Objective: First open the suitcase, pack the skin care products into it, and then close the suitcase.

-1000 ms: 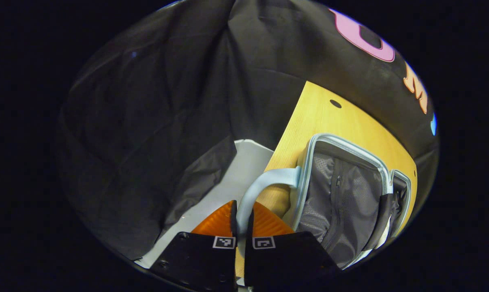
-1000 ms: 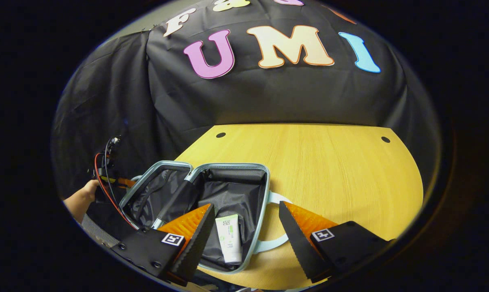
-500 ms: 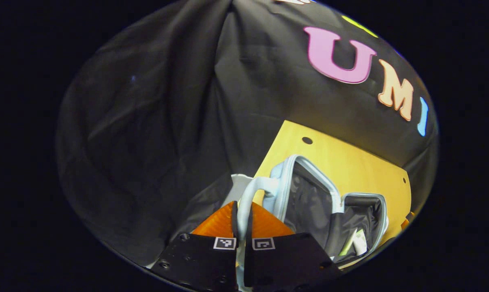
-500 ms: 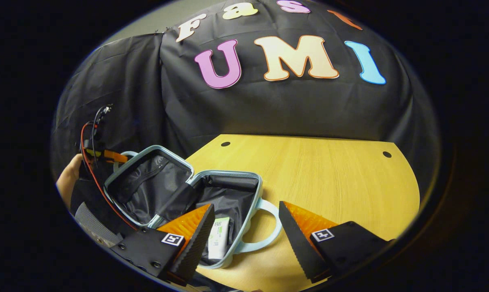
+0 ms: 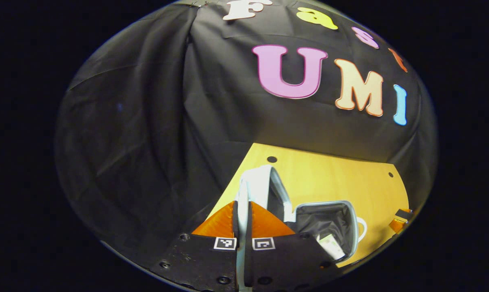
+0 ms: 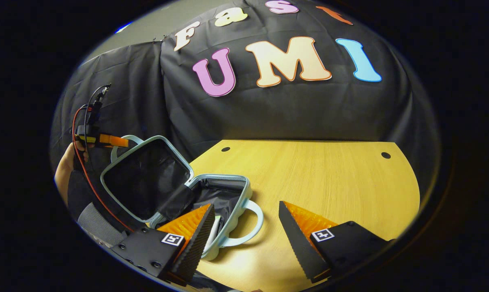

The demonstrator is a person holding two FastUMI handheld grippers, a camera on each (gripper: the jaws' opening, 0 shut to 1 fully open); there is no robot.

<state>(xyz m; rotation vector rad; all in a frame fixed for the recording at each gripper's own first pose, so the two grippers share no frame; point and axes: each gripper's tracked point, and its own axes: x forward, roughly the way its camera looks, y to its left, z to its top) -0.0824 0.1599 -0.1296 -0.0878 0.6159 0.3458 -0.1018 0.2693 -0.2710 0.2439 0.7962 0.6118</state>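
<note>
Left gripper: clenched on the lid handle of the suitcase, both fingers pressing the pale blue strap between them. Lid: raised to roughly upright, directly ahead of those fingers. Base half: lying open on the wooden table, ahead and to the right of the left gripper, dark lining showing. Skin care tube: inside the base half, white.

Right gripper: released, fingers wide apart, holding nothing, above the table. Suitcase from here: ahead-left, second handle between the spread fingers, near the left one. A person's hand with the other gripper: far left, behind the lid.
</note>
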